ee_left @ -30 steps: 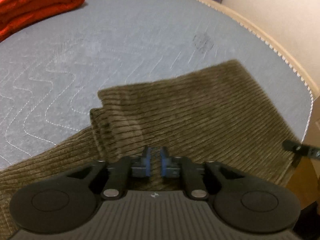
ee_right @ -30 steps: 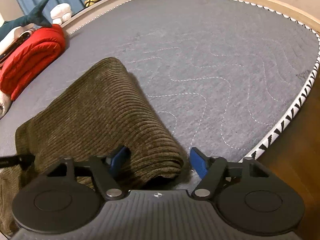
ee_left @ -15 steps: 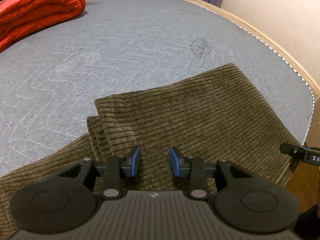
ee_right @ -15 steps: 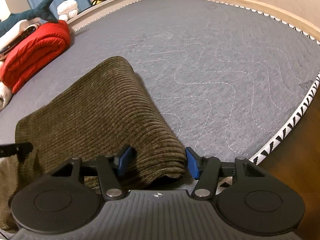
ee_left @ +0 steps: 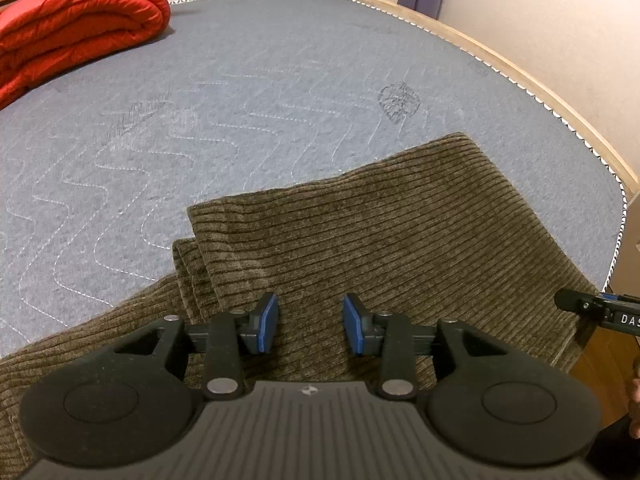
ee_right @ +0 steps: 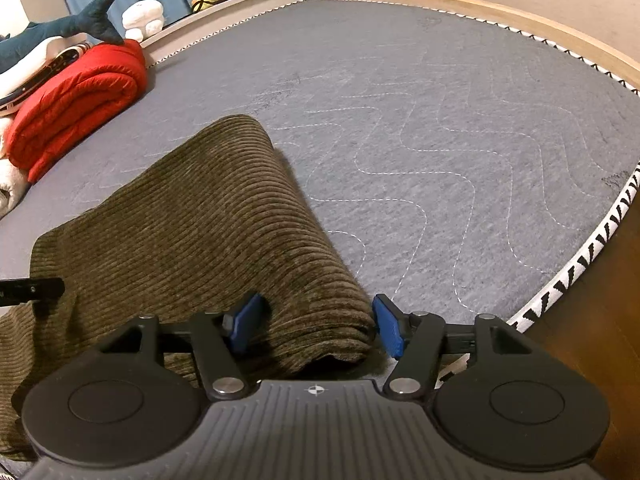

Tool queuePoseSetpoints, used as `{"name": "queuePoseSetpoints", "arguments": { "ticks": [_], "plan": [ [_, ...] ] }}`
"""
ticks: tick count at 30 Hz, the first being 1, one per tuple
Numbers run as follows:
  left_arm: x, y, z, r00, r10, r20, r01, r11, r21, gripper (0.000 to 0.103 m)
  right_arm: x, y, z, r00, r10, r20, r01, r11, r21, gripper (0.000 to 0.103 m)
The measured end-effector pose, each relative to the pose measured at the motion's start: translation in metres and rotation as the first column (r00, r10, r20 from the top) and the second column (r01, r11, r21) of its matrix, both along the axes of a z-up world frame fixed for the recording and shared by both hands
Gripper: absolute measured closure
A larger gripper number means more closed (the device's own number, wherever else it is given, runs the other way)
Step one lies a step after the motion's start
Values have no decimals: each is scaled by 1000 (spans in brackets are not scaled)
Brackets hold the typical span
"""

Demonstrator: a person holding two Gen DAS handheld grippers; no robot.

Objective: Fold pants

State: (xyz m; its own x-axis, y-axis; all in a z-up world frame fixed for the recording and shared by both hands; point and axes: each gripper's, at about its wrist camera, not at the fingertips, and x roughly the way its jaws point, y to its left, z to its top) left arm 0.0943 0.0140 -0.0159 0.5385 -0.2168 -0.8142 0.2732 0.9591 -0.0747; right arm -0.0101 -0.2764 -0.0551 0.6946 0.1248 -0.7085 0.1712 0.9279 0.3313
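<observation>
Stretching away bare and grey, the mattress (ee_left: 280, 80) leaves wide free room beyond the brown corduroy pants (ee_left: 380, 240), which lie folded near its near, zigzag-trimmed edge (ee_right: 580, 264). A rolled red duvet (ee_left: 76, 28) sits well apart at the far left. Over the cloth, the left gripper (ee_left: 308, 326) has just spread its fingers, gripping nothing. The right gripper (ee_right: 318, 326) straddles the rounded fold end, its fingers parted, not pinching.

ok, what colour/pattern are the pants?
Olive-brown with corduroy-like ribbing; the pants show best in the right wrist view.
</observation>
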Motion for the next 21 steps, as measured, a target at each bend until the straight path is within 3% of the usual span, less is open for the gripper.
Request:
{"name": "queuePoseSetpoints", "arguments": {
  "ticks": [7, 9, 11, 13, 15, 16, 18, 21],
  "plan": [
    [0, 1, 7, 1000, 2, 12, -2, 1000, -25, 62, 7, -11, -8, 999, -22, -35, 24, 996, 81, 36],
    [-2, 2, 10, 1000, -1, 20, 2, 999, -46, 62, 7, -10, -4, 1000, -3, -20, 5, 997, 80, 53],
    [-3, 4, 17, 1000, -4, 31, 6, 996, -92, 58, 4, -8, 3, 1000, 5, 4, -5, 997, 71, 63],
    [-6, 6, 25, 999, -10, 42, 17, 987, -162, 40, -2, -1, 13, 999, 13, 42, -15, 999, 40, 70],
    [-9, 10, 36, 999, -27, 45, 38, 963, -265, 26, -13, 18, 32, 989, 65, 133, -56, 996, -68, 75],
    [-10, 11, 41, 998, -38, 46, 50, 948, -314, 23, -23, 34, 46, 972, 117, 202, -87, 985, -150, 75],
    [-15, 15, 53, 997, -61, 50, 76, 901, -428, 17, -46, 71, 69, 907, 265, 328, -159, 935, -317, 76],
    [-20, 26, 66, 995, -95, 40, 100, 807, -583, 12, -86, 134, 86, 760, 502, 413, -232, 803, -549, 76]
  ]
}}
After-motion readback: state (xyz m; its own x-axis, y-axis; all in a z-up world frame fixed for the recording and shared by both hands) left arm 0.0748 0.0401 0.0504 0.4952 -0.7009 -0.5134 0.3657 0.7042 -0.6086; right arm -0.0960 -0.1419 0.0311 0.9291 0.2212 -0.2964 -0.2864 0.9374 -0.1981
